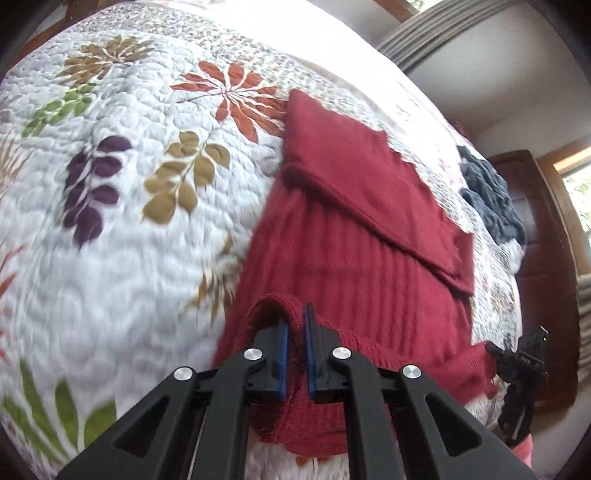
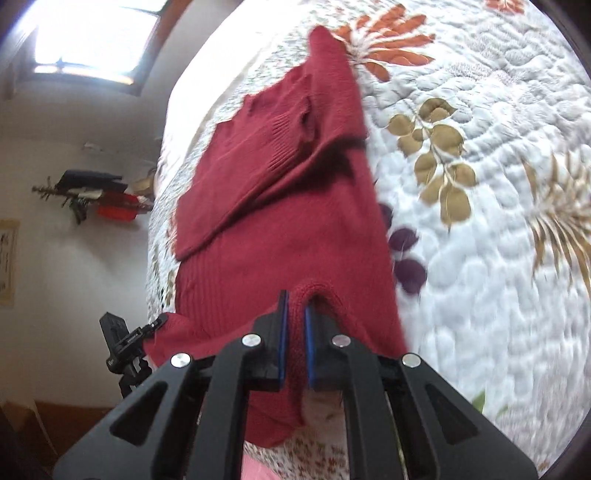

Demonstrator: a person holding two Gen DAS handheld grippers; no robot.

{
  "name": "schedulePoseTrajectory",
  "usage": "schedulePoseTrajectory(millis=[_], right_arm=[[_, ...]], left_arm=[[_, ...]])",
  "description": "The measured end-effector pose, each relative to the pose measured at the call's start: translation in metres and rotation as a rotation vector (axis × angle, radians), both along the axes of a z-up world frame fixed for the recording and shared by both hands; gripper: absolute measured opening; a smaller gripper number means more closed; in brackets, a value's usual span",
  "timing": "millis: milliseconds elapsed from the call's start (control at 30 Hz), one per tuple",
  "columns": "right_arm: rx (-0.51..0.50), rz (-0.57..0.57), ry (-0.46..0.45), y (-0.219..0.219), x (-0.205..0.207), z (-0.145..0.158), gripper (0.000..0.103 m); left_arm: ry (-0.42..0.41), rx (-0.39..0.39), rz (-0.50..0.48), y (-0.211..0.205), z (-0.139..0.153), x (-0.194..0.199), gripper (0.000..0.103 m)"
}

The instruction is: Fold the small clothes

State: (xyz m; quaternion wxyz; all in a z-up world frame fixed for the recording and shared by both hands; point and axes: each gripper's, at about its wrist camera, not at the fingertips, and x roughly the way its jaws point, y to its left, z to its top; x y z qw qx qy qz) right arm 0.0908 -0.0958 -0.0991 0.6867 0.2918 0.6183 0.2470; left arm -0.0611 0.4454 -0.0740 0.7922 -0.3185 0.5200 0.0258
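Observation:
A dark red knitted sweater (image 1: 351,236) lies on a white quilt with leaf prints (image 1: 122,177), its sleeves folded across the body. My left gripper (image 1: 295,321) is shut on a bunched fold of the sweater's near edge. In the right wrist view the same red sweater (image 2: 273,206) stretches away, and my right gripper (image 2: 295,310) is shut on another fold of that near edge. The near edge is raised off the quilt between the two grippers. Each view shows the other gripper at its side edge: the right gripper (image 1: 517,369) and the left gripper (image 2: 125,347).
A dark grey-blue garment (image 1: 491,199) lies bunched at the quilt's far right edge. A dark wooden piece of furniture (image 1: 543,258) stands beyond it. A wall shelf with small items (image 2: 96,195) and a bright window (image 2: 92,33) are off the bed's left side.

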Motion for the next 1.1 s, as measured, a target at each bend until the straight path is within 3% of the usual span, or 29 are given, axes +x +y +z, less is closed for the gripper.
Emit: schedulePoseTrajectory(millis=[233, 333, 467, 533, 600, 767, 900, 1100], right_arm=[[-0.010, -0.052, 0.100, -0.005, 0.034, -0.036, 0.006], [-0.003, -0.047, 0.110, -0.007, 0.036, -0.039, 0.007], [0.002, -0.044, 0.099, -0.017, 0.030, -0.034, 0.013], [-0.006, -0.054, 0.078, -0.025, 0.027, -0.027, 0.022], [-0.017, -0.065, 0.053, -0.032, 0.024, -0.018, 0.030], [-0.045, -0.059, 0.002, -0.039, 0.019, -0.001, 0.030], [-0.071, -0.035, -0.034, -0.035, 0.016, 0.006, 0.035], [-0.139, 0.036, -0.068, -0.015, 0.013, 0.004, 0.039]], left_arm=[[0.049, -0.068, 0.037, 0.016, -0.023, 0.026, 0.009], [0.049, -0.123, 0.046, 0.023, -0.022, 0.023, 0.011], [0.032, -0.135, 0.032, 0.027, -0.010, 0.012, 0.016], [0.020, -0.098, 0.044, 0.031, -0.001, 0.003, 0.029], [0.008, -0.068, 0.054, 0.036, 0.006, -0.002, 0.033], [-0.013, 0.071, 0.001, 0.031, 0.022, -0.004, 0.034], [-0.024, 0.181, -0.093, 0.011, 0.027, 0.010, 0.046], [0.005, 0.321, -0.209, -0.018, 0.015, 0.047, 0.055]])
